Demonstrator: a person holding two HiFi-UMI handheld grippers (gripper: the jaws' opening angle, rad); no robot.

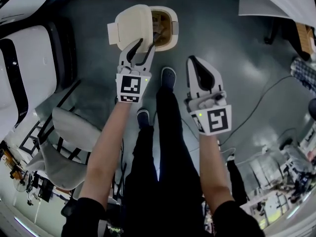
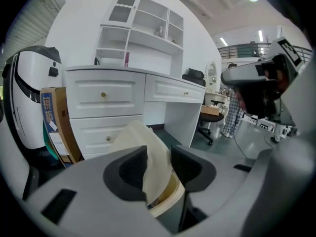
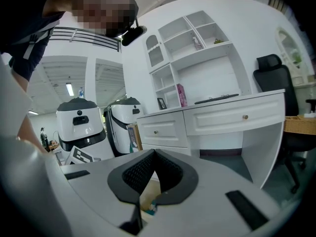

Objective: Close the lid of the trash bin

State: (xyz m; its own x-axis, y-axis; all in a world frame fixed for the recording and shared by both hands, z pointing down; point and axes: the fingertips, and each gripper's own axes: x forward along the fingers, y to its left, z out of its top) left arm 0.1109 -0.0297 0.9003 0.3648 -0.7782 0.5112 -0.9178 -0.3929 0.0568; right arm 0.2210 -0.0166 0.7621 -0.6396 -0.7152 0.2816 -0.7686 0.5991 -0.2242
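Note:
The cream trash bin (image 1: 170,28) stands on the grey floor ahead of the feet, its mouth showing rubbish inside. Its cream lid (image 1: 132,26) is raised and tilted over the bin's left half. My left gripper (image 1: 141,46) reaches to the lid's near edge. In the left gripper view the lid (image 2: 148,152) stands between the two pads, the jaws parted around it, above the bin's rim (image 2: 170,201). My right gripper (image 1: 193,59) hovers to the right, short of the bin, shut and empty; its pads meet in the right gripper view (image 3: 154,154).
A white desk with drawers (image 2: 103,95) stands behind the bin, a cardboard box (image 2: 54,122) at its left. A white machine (image 1: 29,58) and a grey chair (image 1: 69,132) are on the left. Cables (image 1: 266,98) cross the floor at right. A shoe (image 1: 168,77) is near the bin.

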